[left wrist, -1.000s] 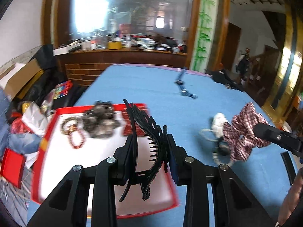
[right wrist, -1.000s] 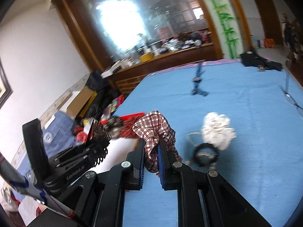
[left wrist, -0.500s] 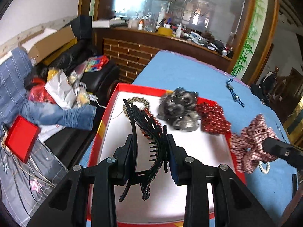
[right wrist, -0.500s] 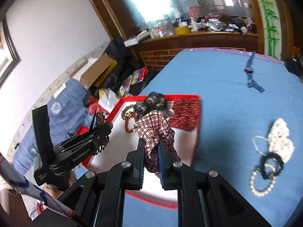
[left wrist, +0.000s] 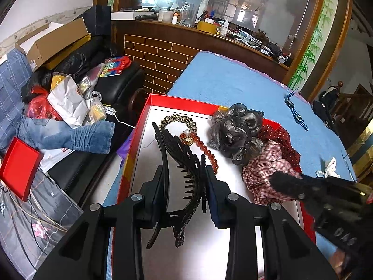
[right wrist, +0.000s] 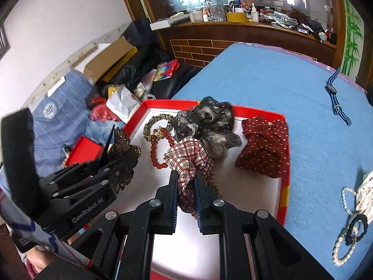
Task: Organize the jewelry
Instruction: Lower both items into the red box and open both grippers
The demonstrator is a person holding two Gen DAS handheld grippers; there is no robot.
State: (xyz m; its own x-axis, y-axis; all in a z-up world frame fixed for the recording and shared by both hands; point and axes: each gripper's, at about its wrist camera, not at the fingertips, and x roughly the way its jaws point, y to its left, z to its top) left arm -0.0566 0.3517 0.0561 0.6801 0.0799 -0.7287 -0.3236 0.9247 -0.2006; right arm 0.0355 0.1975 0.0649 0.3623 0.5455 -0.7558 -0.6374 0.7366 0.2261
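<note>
My left gripper (left wrist: pixel 184 182) is shut on a black claw hair clip (left wrist: pixel 179 163) and holds it over the red-rimmed white tray (left wrist: pixel 149 107). My right gripper (right wrist: pixel 186 186) is shut on a plaid red-and-white scrunchie (right wrist: pixel 188 161), also over the tray (right wrist: pixel 283 193); the scrunchie shows in the left wrist view (left wrist: pixel 265 168). In the tray lie a grey scrunchie (right wrist: pixel 209 121), a dark red dotted scrunchie (right wrist: pixel 265 149), a red bead bracelet (right wrist: pixel 156 149) and a leopard-print band (right wrist: pixel 151 122).
On the blue table (right wrist: pixel 279 81) to the right lie a pearl bracelet (right wrist: pixel 342 249), a black band (right wrist: pixel 356 228), a white cloth piece (right wrist: pixel 366 193) and a blue striped watch (right wrist: pixel 335 98). Left of the table are a cluttered sofa (left wrist: pixel 70 107), bags and cardboard boxes.
Both grippers have swung left from the open table to over the tray, each carrying its item. The tray and its contents now fill the middle of both views.
</note>
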